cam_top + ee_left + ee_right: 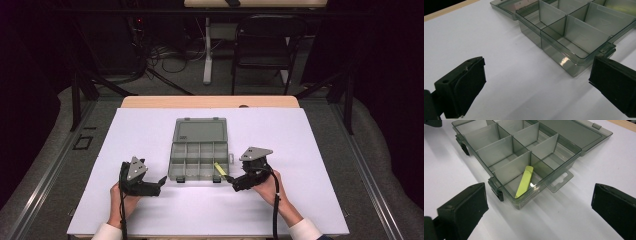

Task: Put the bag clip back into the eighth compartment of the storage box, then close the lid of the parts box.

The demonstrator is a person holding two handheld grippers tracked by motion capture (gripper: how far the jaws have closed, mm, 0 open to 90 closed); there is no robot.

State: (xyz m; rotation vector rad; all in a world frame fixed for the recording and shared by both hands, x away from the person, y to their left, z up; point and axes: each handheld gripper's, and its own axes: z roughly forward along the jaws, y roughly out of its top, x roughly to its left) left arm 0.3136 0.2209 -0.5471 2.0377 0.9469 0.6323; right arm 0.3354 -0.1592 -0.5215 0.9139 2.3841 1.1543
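On the white table point(150, 130) one smoky translucent compartment box point(199, 155) lies open, its lid point(200, 131) folded flat on the far side; the box sits between the two grippers, nearer the person than the table's middle. The left gripper point(159, 183) rests on the table just beside the box's near left corner, held by the person's left hand point(121, 199); its jaws stand wide apart with nothing between them, and in the left gripper view that corner of the box point(574, 37) lies just ahead between the jaws, slightly to the right. The right gripper point(231, 179) is held by the right hand point(268, 189) just off the box's near right corner; its jaws too are spread apart and empty, and in the right gripper view the box point(506, 157) lies ahead of them, close but apart. There is one yellow-green strip point(219, 169); it leans in the near right compartment, its lower end by the front wall and its upper end resting against the divider behind, as the right gripper view shows point(524, 181). The tray has eight compartments in two rows of four; the other seven appear to hold nothing. Two dark latches point(497, 190) sit on the box's front wall, and a clear hanging tab point(560, 180) juts from its right side. Beyond the table stands one black folding chair point(265, 45) on the grey floor, with cables point(170, 57) lying near a white table leg point(207, 50).
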